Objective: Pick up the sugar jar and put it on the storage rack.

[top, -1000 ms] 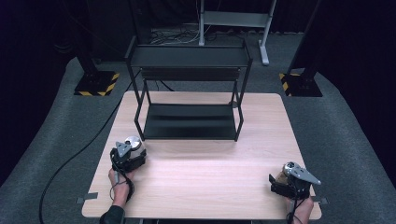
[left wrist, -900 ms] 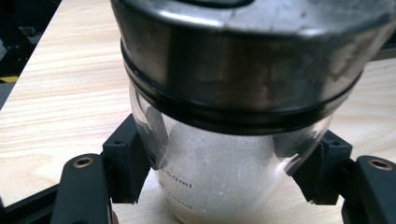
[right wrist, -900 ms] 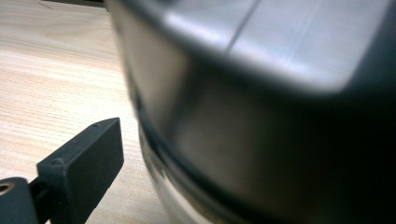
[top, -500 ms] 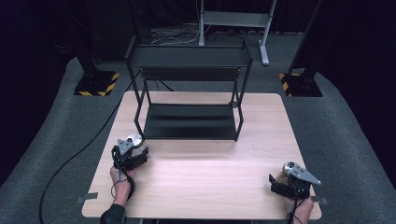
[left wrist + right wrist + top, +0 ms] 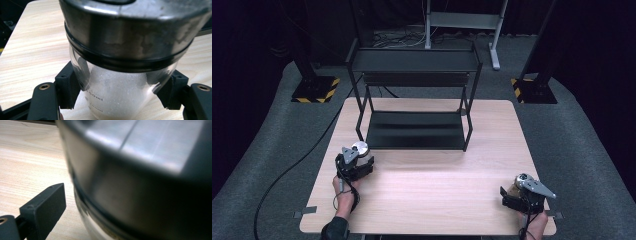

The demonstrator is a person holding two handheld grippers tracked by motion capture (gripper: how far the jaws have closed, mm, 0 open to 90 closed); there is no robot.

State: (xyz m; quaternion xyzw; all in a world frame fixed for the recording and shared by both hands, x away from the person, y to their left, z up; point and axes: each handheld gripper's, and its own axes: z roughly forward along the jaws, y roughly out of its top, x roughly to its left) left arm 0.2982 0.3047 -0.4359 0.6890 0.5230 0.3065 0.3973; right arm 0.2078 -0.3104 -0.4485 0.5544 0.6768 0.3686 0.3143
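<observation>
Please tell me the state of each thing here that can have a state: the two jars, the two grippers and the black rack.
Left jar: lid on, upright, holds white grains, clamped on both sides.
Left gripper: shut on the left jar.
Right jar: metal lid on; contents too blurred to tell.
Right gripper: at the right jar; one jaw stands apart from the glass, the other is hidden.
Rack: upright on the table, both shelves bare.

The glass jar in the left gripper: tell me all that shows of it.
The jar is clear glass with a brushed metal lid above a black ring, part filled with white grains, with "150ml" printed low on its wall. It stands upright near the table's left front, the left gripper clamped on its glass body from both sides.
</observation>
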